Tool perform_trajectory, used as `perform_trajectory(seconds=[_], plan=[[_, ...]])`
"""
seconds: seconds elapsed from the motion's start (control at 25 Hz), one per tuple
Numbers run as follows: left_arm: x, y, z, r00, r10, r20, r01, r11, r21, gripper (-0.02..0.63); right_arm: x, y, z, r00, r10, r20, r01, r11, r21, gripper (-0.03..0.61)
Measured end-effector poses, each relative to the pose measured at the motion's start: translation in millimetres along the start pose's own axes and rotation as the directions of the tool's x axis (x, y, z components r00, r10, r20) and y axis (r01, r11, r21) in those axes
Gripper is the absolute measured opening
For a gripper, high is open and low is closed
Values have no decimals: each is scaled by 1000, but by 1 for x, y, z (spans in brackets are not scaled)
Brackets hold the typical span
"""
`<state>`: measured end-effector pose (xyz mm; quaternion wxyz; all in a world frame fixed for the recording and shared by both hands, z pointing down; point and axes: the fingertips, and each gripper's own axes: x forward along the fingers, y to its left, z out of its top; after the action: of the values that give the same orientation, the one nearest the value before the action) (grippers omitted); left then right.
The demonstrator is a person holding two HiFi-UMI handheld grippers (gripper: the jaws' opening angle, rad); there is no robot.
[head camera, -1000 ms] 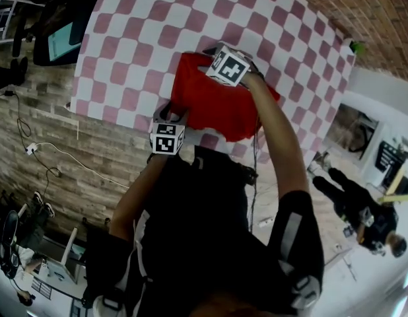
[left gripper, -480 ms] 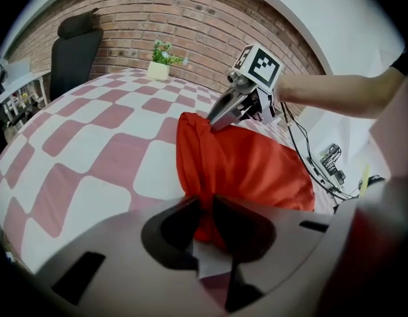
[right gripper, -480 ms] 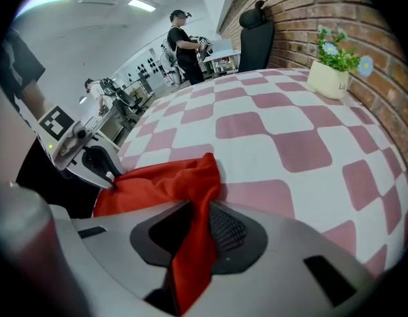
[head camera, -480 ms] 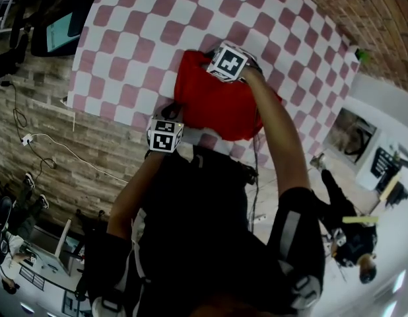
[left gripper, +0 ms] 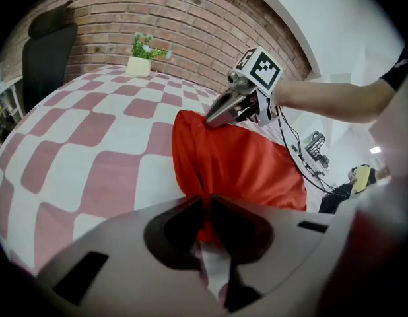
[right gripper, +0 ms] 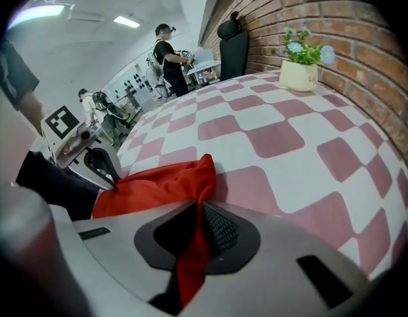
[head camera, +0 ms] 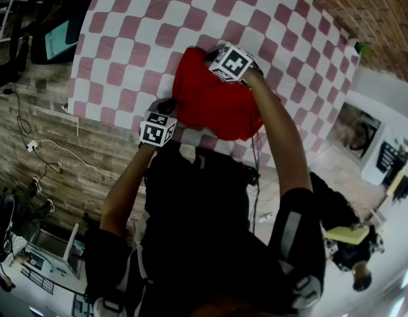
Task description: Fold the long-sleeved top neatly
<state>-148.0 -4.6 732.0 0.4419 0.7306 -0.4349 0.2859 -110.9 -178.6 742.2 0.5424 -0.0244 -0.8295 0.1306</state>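
A red long-sleeved fabric top (head camera: 214, 101) lies bunched in a loose heap on a desk covered with a pink-and-white checked cloth (head camera: 138, 32). It sits close to the desk's near edge, directly in front of the person.

The left gripper (left gripper: 205, 207) has its jaws closing on a fold of red cloth at the corner of the heap nearest that near edge, and the pads already pinch it. The right gripper (right gripper: 197, 210) reaches to the far side of the heap. Its jaws are also closing, with a strip of the top caught between the textured pads.

A small flowering plant in a cream pot (right gripper: 302, 68) stands well apart at the desk's far edge, against a brick wall.

The top looks light, limp and thin. It will likely sag and crease wherever it is unsupported, and it may slide on the cloth. It is probably best held at two separated edge points, such as hem or shoulder corners. It can then be lifted and spread taut before any fold is made.
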Motion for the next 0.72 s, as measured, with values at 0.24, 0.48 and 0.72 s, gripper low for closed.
perform_trajectory(seconds=[0.24, 0.48, 0.72], plan=[[8, 16, 42, 997, -57, -52, 65, 981, 182, 44, -22, -31, -19, 995, -73, 63, 62, 983, 172, 27], [39, 19, 103, 985, -56, -166, 130, 867, 482, 44, -56, -68, -71, 974, -189, 124, 126, 907, 401, 25], [92, -8, 168, 959, -63, -276, 246, 667, 703, 44, -97, -93, -143, 940, -291, 178, 125, 780, 613, 25]])
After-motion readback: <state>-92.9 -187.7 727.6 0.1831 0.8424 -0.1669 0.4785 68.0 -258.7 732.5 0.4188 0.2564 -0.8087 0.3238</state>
